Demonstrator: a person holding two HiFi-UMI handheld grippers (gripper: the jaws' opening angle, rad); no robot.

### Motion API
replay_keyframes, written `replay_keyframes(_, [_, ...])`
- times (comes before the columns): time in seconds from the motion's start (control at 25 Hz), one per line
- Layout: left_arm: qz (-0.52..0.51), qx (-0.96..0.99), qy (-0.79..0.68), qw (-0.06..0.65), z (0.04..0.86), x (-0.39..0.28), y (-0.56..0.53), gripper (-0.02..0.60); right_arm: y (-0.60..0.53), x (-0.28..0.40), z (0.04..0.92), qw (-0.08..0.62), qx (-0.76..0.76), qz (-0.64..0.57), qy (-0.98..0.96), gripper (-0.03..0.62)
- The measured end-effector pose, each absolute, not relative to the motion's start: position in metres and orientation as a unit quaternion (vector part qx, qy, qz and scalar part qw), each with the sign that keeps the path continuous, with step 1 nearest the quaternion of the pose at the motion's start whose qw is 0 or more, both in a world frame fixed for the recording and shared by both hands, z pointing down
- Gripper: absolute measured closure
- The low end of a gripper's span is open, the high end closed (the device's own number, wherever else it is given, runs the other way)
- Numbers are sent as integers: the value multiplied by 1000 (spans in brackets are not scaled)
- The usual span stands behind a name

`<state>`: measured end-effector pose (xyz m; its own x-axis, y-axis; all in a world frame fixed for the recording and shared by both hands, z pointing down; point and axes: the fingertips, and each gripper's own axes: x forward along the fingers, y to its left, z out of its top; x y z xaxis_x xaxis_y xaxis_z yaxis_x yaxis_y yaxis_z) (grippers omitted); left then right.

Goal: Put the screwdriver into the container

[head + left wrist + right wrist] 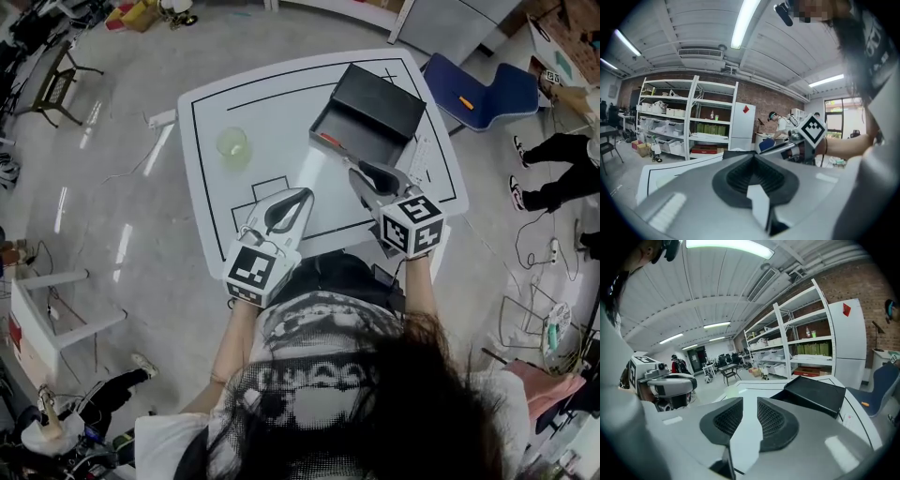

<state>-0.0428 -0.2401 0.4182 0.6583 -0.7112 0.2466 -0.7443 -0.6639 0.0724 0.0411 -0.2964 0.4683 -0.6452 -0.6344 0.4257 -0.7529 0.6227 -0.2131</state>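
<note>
hovering side by side above the near part of the table, both tools carry nothing. the left gripper (301,195) (754,158) has its jaws pressed together with nothing between them. the right gripper (355,170) (750,403) has its jaws apart, and only bare tabletop shows through the gap. it points toward the container, and in the head view its tips appear just beside the tray's near rim.

beneath them is a white table (234,98) marked with black outlines, standing on a glossy grey floor (122,169). the room is a workshop, with white shelving (689,117) loaded with boxes against a brick wall (773,101), a tall white cabinet (743,125), and strip lights (745,21) on a ribbed ceiling. a blue chair (487,94) sits just beyond the table's far right corner, and a person's legs (553,155) show at the right edge.

the black container (321,120) lies open on the table's far right part, its lid (380,98) tipped back. the screwdriver (330,141), with an orange handle, lies inside the tray near its left wall. a translucent yellow-green cup (232,145) stands well apart on the table's left side.
</note>
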Motion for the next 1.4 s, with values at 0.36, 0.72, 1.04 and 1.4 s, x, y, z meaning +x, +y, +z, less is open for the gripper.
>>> replay_keyframes(0.36, [107,930,-342,81,418,-55,-212,581,-244,25,457,118,439,204,-867,517])
replay_keyframes(0.72, [104,940,-313,88,423,-49,-190,581,-209,27,454,105,461,214,-855,534])
replay_keyframes(1.04, [107,940,-310,89,422,-36,-173,581,-187,29,447,95,454,211,-860,568])
replay_keyframes(1.4, [104,931,-338,92,417,-13,-129,581,-141,43,449,103,420,214,-876,597])
